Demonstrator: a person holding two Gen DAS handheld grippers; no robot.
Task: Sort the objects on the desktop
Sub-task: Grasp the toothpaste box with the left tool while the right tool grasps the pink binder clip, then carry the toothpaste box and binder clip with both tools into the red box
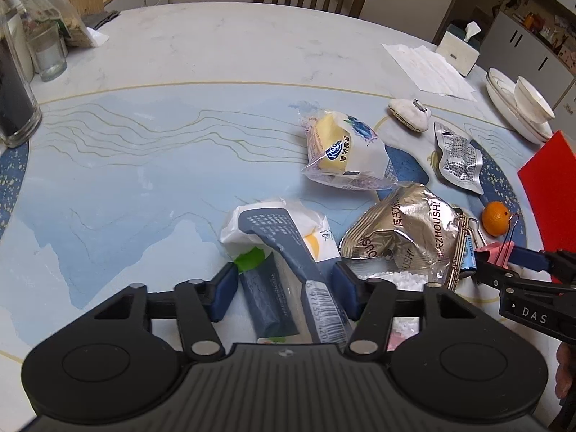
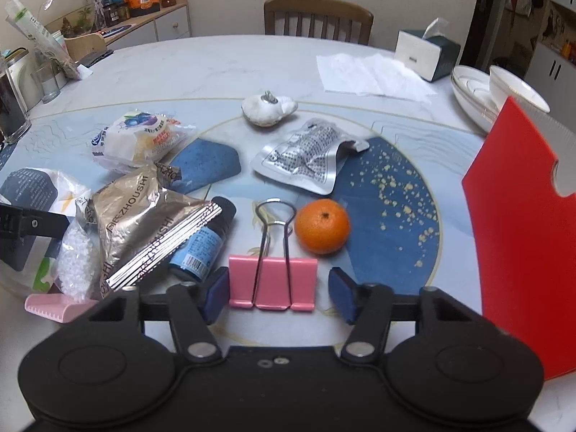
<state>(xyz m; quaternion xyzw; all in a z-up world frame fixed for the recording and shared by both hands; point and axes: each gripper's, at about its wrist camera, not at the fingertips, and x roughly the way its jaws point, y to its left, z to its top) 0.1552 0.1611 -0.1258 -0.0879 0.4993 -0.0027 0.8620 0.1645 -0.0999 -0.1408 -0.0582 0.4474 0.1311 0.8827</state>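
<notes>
Although both of your grippers sit low over the clutter, much of what lies beneath them is cut off by their own black bodies. Your left gripper [image 1: 284, 288] straddles a dark blue and white packet [image 1: 288, 248] with its jaws narrowed; the right pad looks to touch the wrapper, but whether the left pad presses it you cannot tell, since a green flap and a dark wrapped bar [image 1: 264, 298] fill that side. The packet's near end with its barcode vanishes under the gripper body.

Your right gripper [image 2: 279, 293] brackets the pink binder clip [image 2: 273, 282] on the table [image 2: 216, 72], and a sliver of table shows on each side between pad and clip, so nothing is pinched. The clip's wire handles point to the far side, just left of the orange mandarin [image 2: 322, 226].

Left of the clip, a small dark bottle [image 2: 203, 243] is half buried under the crumpled gold foil bag [image 2: 144, 223], and a bag of white granules [image 2: 77, 262] peeks out beneath that. A pink object [image 2: 54, 306] at the near left edge is too cropped to identify.

Farther off lie a wrapped bun [image 2: 136, 140], a silver pouch [image 2: 306, 158] and a white shell-like piece [image 2: 268, 109]. The red board [image 2: 522, 237] on the right runs out of view.
</notes>
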